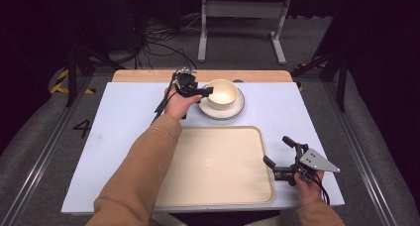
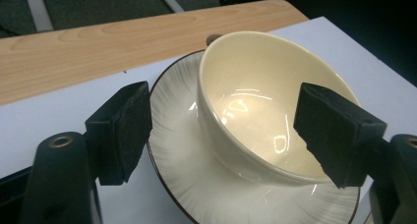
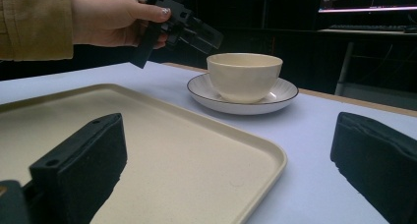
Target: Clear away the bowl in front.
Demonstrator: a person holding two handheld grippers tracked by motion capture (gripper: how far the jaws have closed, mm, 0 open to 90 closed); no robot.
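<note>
A cream bowl (image 1: 221, 93) sits upright on a dark-rimmed saucer (image 1: 236, 109) at the far middle of the white table (image 1: 124, 117), just beyond a beige tray (image 1: 218, 166). The left gripper (image 2: 222, 135) hovers at the bowl's left side with its jaws spread wide, one outside the rim and one over the bowl's inside, neither touching it. The right gripper (image 1: 278, 153) rests at the tray's near right corner, its jaws also spread and holding nothing.

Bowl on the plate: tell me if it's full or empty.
Empty. The bowl shows a bare glossy inside in the left gripper view, standing upright on the plate.
</note>
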